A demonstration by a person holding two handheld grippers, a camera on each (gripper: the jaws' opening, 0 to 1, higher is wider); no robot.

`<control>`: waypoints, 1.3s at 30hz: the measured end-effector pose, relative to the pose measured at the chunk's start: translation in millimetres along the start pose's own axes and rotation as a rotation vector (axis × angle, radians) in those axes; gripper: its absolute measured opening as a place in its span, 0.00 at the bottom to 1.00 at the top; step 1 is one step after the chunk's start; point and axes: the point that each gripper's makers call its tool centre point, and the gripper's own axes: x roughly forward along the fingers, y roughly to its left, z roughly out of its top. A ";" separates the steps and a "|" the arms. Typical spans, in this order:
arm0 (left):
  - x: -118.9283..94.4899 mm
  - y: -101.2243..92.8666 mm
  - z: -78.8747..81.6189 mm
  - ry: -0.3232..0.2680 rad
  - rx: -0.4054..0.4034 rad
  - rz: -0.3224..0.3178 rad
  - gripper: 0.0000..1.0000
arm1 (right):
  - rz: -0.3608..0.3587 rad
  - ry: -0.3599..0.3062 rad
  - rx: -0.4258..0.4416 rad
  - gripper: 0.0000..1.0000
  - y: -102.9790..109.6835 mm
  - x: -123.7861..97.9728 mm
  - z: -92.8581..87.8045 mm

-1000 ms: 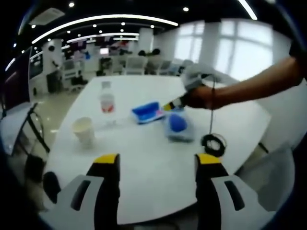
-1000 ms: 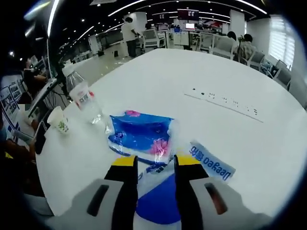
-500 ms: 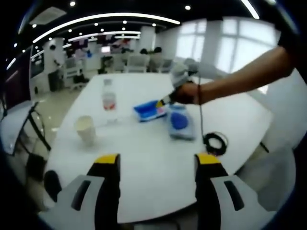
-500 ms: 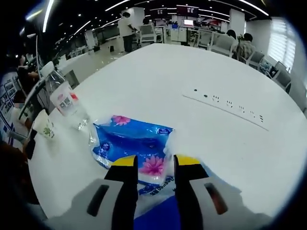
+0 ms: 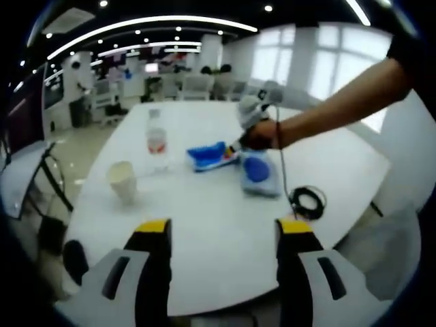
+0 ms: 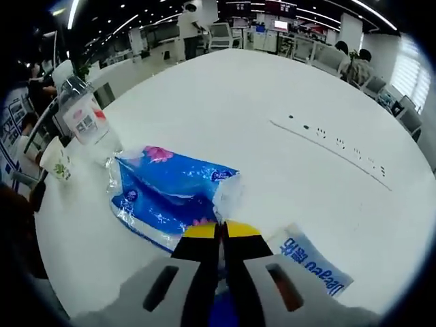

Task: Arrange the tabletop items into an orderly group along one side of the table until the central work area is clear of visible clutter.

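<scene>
A blue tissue pack [image 6: 167,194] lies on the white table [image 6: 238,102]. My right gripper [image 6: 221,230] is shut on the pack's near wrapper edge. A white bag with blue print [image 6: 310,262] lies just right of the jaws. In the left gripper view, a hand holds the right gripper [image 5: 236,146] at the tissue pack [image 5: 210,155], with the white and blue bag [image 5: 259,174] beside it. A clear water bottle [image 5: 157,142] and a paper cup [image 5: 123,180] stand to the left. My left gripper [image 5: 223,228] hovers open over the near table edge, holding nothing.
A black coiled cable [image 5: 308,199] lies near the table's right edge, trailing from the right gripper. The bottle [image 6: 85,126] and cup [image 6: 58,163] stand left of the pack. A row of sockets [image 6: 334,143] is set in the table. Chairs and people fill the office behind.
My right gripper's jaws have gone from open around the tissue pack's edge to shut on it. The left gripper has stayed open and nearly still.
</scene>
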 end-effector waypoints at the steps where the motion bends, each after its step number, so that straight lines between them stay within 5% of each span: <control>1: -0.3 0.4 0.4 -0.002 -0.002 0.001 0.57 | -0.001 -0.005 0.000 0.01 1.4 -4.0 -1.4; 9: 0.1 -3.7 2.0 -0.011 0.012 -0.014 0.56 | 0.003 -0.060 0.047 0.00 -7.0 -20.4 4.0; 17: -1.0 -3.6 3.9 -0.022 0.016 -0.016 0.56 | -0.011 -0.132 0.167 0.00 -10.8 -74.6 9.9; 39: -2.2 -11.0 5.9 -0.033 0.046 -0.046 0.55 | -0.183 -0.168 0.283 0.00 -116.1 -151.6 -41.2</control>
